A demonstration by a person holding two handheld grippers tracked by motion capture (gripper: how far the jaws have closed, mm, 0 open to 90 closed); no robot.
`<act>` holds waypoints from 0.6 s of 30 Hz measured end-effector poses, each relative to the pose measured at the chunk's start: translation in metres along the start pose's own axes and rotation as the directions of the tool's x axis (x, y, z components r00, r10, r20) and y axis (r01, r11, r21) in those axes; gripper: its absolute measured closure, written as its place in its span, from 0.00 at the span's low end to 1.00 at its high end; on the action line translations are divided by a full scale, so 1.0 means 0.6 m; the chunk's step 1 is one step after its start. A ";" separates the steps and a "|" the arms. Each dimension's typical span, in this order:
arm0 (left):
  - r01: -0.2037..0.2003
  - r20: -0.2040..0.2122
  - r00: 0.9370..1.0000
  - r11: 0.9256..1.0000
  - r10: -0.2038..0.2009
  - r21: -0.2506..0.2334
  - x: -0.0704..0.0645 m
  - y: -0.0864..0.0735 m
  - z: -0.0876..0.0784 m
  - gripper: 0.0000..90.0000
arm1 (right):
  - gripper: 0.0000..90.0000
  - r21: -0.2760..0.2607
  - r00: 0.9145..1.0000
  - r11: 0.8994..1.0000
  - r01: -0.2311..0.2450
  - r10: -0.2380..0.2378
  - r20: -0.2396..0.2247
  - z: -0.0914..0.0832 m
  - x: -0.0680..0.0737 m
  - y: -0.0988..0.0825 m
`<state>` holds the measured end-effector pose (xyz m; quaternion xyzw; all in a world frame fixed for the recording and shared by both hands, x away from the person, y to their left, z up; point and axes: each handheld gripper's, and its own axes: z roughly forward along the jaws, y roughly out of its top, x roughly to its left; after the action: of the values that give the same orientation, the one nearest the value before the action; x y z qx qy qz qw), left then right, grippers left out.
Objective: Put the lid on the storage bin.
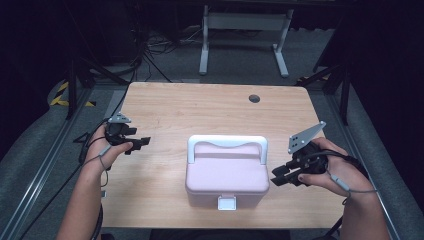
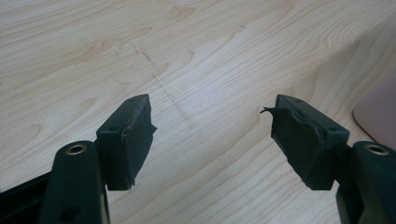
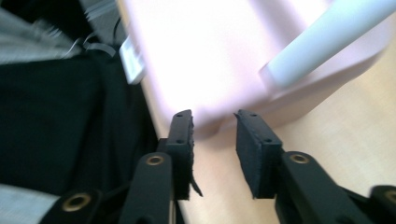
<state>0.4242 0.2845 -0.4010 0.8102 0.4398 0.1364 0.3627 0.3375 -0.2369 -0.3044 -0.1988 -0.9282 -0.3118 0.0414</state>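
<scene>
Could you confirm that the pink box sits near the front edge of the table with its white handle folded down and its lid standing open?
Not quite: the lid is closed. The high view shows the pink box near the front edge of the table, its white handle folded down against the closed top and the white latch at its front.

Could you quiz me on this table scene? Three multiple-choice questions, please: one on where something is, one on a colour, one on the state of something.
1. Where is the box?
A. near the table's front edge, between the hand-held grippers
B. at the far left corner
C. on the floor

2. What colour is the box's body?
A. green
B. pink
C. black

3. How is the box's lid?
A. lifted off
B. propped half open
C. closed, handle lying flat

Answers: 1 A, it sits centred between the left hand-held gripper and the right hand-held gripper; 2 B, the body is pale pink with a white handle; 3 C, the lid sits flush.
</scene>
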 end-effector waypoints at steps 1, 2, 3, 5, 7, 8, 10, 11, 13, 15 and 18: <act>0.004 -0.004 1.000 1.000 -0.004 -0.002 0.001 -0.003 -0.003 0.33 | 0.73 0.000 1.000 1.000 0.000 0.000 0.000 0.000 0.000 0.000; 0.010 -0.005 1.000 1.000 -0.010 -0.006 0.002 -0.007 -0.007 0.33 | 0.70 -0.024 1.000 1.000 -0.003 0.004 0.019 -0.002 -0.004 0.002; 0.010 -0.005 1.000 1.000 -0.010 -0.006 0.002 -0.007 -0.007 0.33 | 0.70 -0.024 1.000 1.000 -0.003 0.004 0.019 -0.002 -0.004 0.002; 0.019 -0.018 1.000 1.000 -0.020 -0.005 0.005 -0.016 -0.015 0.33 | 0.66 -0.099 0.998 0.995 -0.028 0.034 0.052 -0.009 -0.023 0.006; 0.027 -0.025 0.999 1.000 -0.027 -0.008 0.008 -0.022 -0.019 0.33 | 0.63 -0.153 0.995 0.987 -0.047 0.061 0.083 -0.012 -0.041 0.007; 0.035 -0.027 0.999 0.999 -0.035 -0.008 0.009 -0.025 -0.022 0.33 | 0.62 -0.167 0.994 0.985 -0.045 0.061 0.093 -0.012 -0.048 0.008; 0.040 -0.033 0.999 0.999 -0.040 -0.008 0.012 -0.029 -0.024 0.33 | 0.60 -0.200 0.990 0.979 -0.045 0.070 0.120 -0.012 -0.065 0.007; 0.045 -0.036 0.998 0.999 -0.045 -0.008 0.012 -0.030 -0.025 0.33 | 0.60 -0.213 0.988 0.975 -0.058 0.086 0.128 -0.012 -0.073 0.006; 0.050 -0.034 0.998 0.999 -0.050 -0.012 0.014 -0.031 -0.025 0.33 | 0.57 -0.240 0.984 0.969 -0.060 0.098 0.147 -0.012 -0.089 0.003; 0.047 -0.039 0.998 0.999 -0.047 -0.010 0.017 -0.033 -0.024 0.33 | 0.56 -0.265 0.981 0.962 -0.061 0.108 0.164 -0.012 -0.103 -0.002; 0.053 -0.036 0.998 0.999 -0.053 -0.001 0.018 -0.033 -0.023 0.33 | 0.54 -0.284 0.975 0.956 -0.069 0.125 0.184 -0.012 -0.121 -0.011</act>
<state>0.4108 0.3064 -0.4066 0.7956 0.4676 0.1415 0.3582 0.4014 -0.2710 -0.3171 -0.2783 -0.8641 -0.4143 -0.0650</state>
